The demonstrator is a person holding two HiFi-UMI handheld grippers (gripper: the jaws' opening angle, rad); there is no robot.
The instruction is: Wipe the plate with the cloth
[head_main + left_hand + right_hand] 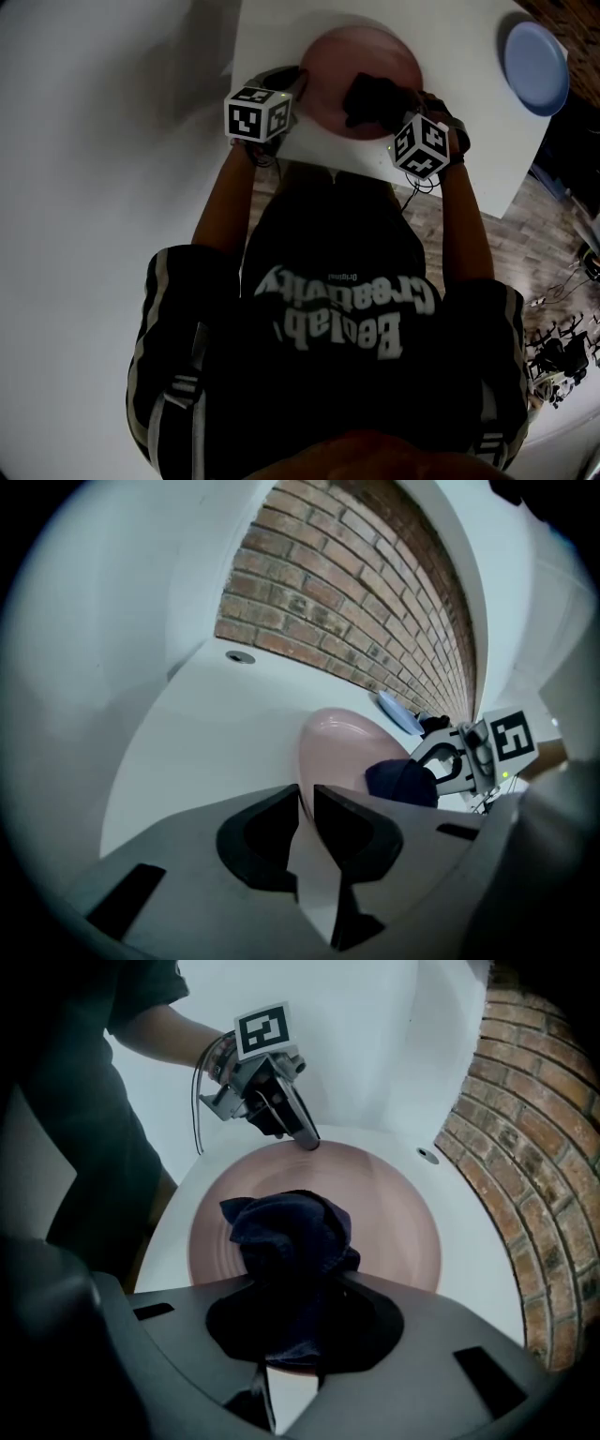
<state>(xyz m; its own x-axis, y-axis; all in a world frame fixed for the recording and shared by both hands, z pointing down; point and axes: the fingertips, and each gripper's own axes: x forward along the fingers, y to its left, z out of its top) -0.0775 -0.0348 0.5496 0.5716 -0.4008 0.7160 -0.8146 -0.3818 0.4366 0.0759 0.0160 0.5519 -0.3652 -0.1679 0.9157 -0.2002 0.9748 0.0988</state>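
"Counting the plates on the white table point(469, 178), how many are there?" the desk editor asks.

"Two, both round and smooth," the photographer replies. "A pink plate point(394, 1213) lies in front of the person. A blue plate point(535, 67) sits well apart from it, at the table's far right corner. There is one cloth point(291, 1232), dark navy and soft, bunched into a crumpled lump. It rests on the pink plate, on the side nearest the right hand."

"And the tools?"

"Two grippers, each with a grey body and a marker cube of black and white squares. The right gripper point(298, 1279) has its jaws clamped on the cloth. The left gripper point(306, 794) stands at the pink plate's left rim. Its jaws are a narrow gap apart, with the rim's edge just at their tips. A rough, reddish-brown brick wall point(328, 583) runs behind the table."
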